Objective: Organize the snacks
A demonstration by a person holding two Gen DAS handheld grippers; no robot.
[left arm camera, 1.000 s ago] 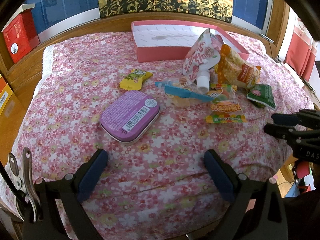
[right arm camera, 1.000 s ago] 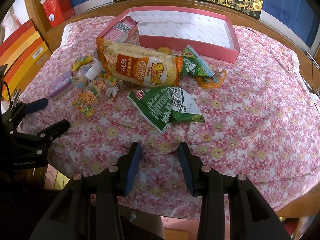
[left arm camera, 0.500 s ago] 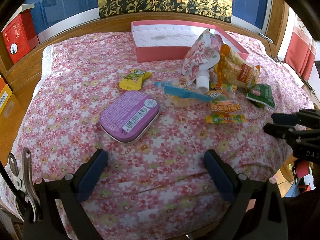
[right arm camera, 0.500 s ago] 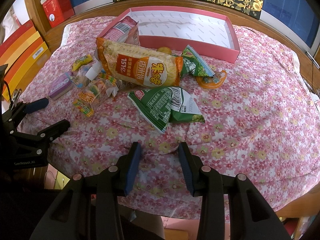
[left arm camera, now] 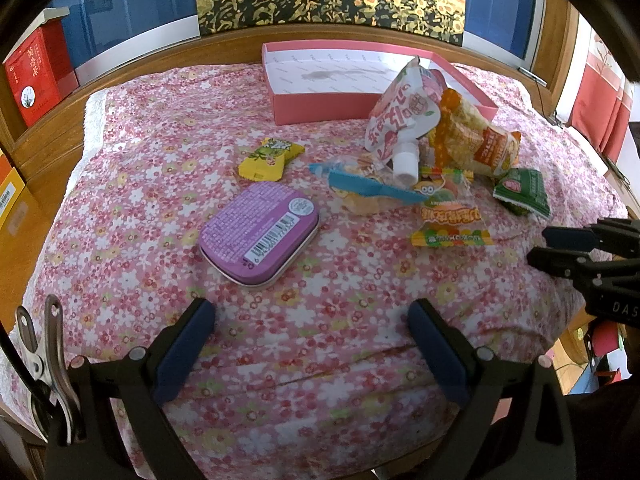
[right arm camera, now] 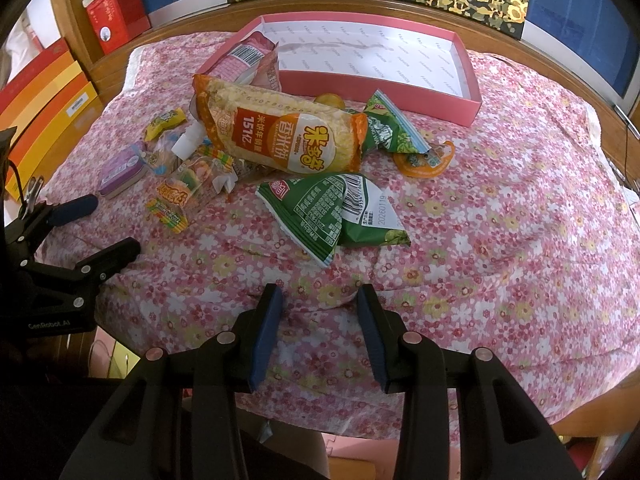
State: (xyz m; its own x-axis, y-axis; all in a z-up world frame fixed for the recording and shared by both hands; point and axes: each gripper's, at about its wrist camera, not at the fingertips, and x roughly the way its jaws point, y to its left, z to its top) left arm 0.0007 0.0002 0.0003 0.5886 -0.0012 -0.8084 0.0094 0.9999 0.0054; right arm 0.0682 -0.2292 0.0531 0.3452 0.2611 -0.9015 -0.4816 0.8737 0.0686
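A pink tray (right arm camera: 468, 108) with a white floor stands empty at the back of the flowered table. Snacks lie in front of it: an orange rice-cracker bag (right arm camera: 280, 136), a green packet (right arm camera: 332, 210), a pink spout pouch (left arm camera: 404, 116), a purple tin (left arm camera: 260, 232), a yellow candy (left arm camera: 270, 158) and gummy packs (left arm camera: 450, 216). My left gripper (left arm camera: 310, 316) is open and empty, just short of the purple tin. My right gripper (right arm camera: 318, 300) is open and empty, just short of the green packet. Each gripper shows in the other's view, the left (right arm camera: 100, 224) and the right (left arm camera: 560, 246).
A second green pack (right arm camera: 388, 132) and an orange wrapper (right arm camera: 424, 162) lie right of the cracker bag. Red boxes (left arm camera: 34, 76) and orange boxes (right arm camera: 44, 96) stand at the left beyond the table's wooden edge. A sunflower picture runs along the back.
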